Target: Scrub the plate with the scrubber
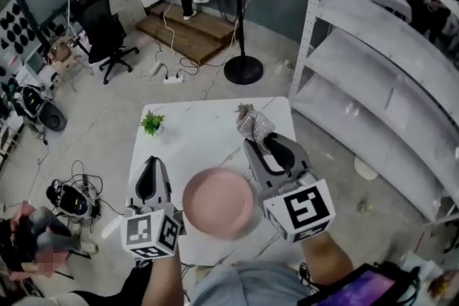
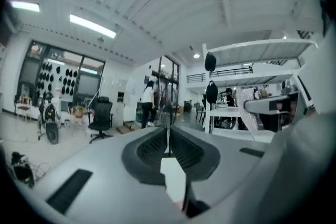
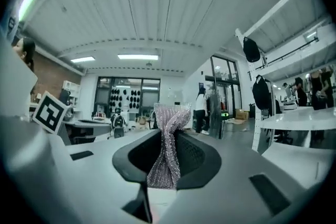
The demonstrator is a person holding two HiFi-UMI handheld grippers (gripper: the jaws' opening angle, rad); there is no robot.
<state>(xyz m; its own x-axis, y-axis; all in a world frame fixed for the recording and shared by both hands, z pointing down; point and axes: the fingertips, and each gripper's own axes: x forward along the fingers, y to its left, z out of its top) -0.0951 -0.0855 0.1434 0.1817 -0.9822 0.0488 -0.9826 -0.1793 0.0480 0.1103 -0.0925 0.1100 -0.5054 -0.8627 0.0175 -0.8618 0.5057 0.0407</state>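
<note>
Head view: pink plate (image 1: pixel 217 203) on white table (image 1: pixel 201 132). Left gripper (image 1: pixel 151 165) just left of the plate, jaws pressed together, nothing between them. Right gripper (image 1: pixel 254 145) just right of the plate, jaws clamped on silvery mesh scrubber (image 1: pixel 254 125), held beyond the plate, not touching it.

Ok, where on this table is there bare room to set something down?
The widest bare patch of the white table lies in the middle, between the small plant, the scrubber in the right gripper and the pink plate. A narrower strip runs from the plant to the left gripper. The near edge is crowded: both grippers and the plate.
</note>
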